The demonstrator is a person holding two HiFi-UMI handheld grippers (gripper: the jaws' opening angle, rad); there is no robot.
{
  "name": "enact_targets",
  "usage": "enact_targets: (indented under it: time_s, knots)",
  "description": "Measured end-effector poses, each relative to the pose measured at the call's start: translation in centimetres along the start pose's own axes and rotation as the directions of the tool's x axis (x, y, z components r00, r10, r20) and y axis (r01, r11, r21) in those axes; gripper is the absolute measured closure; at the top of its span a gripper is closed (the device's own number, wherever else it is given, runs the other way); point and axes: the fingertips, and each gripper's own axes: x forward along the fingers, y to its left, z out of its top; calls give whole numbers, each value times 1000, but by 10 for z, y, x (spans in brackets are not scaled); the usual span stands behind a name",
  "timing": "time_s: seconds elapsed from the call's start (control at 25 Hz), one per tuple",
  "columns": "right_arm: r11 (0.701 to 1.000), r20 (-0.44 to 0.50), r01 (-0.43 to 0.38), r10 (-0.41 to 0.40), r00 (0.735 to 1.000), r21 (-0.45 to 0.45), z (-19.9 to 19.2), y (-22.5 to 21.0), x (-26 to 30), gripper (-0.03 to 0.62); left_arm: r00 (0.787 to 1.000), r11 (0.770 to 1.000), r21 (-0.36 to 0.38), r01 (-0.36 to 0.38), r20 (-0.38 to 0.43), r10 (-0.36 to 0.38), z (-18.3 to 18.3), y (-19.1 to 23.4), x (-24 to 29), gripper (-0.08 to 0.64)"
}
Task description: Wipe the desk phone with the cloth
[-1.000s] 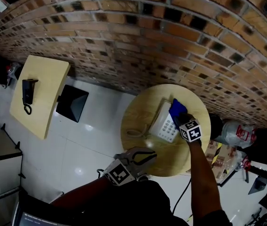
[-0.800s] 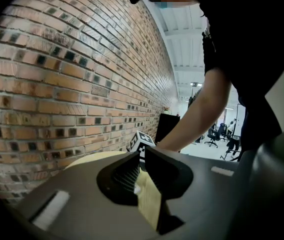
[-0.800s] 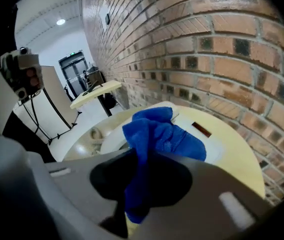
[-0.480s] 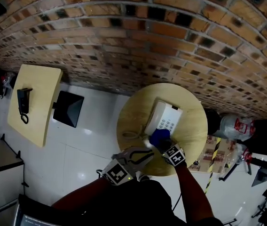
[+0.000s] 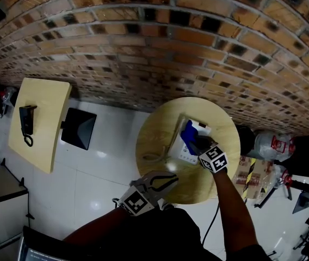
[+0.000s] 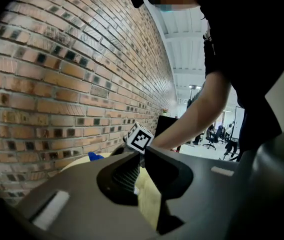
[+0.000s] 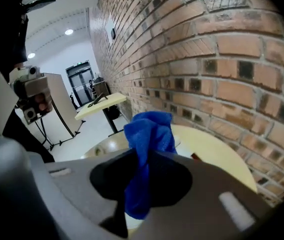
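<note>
A white desk phone [image 5: 189, 145] lies on the round wooden table [image 5: 160, 129]. My right gripper [image 5: 199, 143] is shut on a bunched blue cloth [image 5: 188, 135] [image 7: 149, 131] and holds it down on the phone's upper middle. In the right gripper view the cloth sticks up from between the jaws [image 7: 142, 159], above the table [image 7: 212, 154]. My left gripper [image 5: 164, 180] [image 6: 141, 164] hovers at the table's near edge, open, with nothing between its fingers. From the left gripper view the right gripper's marker cube [image 6: 141, 136] shows ahead.
The phone's cord [image 5: 154, 156] curls on the table's left part. A brick wall [image 5: 143, 48] runs behind. To the left stand a rectangular table [image 5: 45, 97] with a black handset [image 5: 25, 121] and a dark box [image 5: 78, 129] on the floor. Bags and clutter [image 5: 269, 148] lie at the right.
The right gripper drew the cloth from the phone's far right down to its near edge, then back up onto its middle. The left gripper stayed put.
</note>
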Motion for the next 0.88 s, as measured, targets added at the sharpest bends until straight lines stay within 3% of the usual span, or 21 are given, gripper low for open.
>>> enact_targets:
  time_s: [0.16, 0.32, 0.6, 0.88]
  knots:
    - [998, -1, 39, -39, 999, -47, 38, -40, 20, 523, 1000, 1000, 15, -1, -15, 1, -7, 0, -8, 525]
    - [997, -68, 17, -22, 997, -77, 40, -44, 44, 523, 1000, 1000, -2, -25, -10, 25, -8, 3, -19, 525]
    - [988, -87, -101, 90, 992, -120, 21, 29, 52, 523, 999, 998, -28, -48, -14, 48, -16, 12, -32, 535]
    - [977, -123, -208, 202, 972, -38, -39, 103, 57, 523, 999, 999, -32, -36, 16, 36, -7, 9, -28, 535]
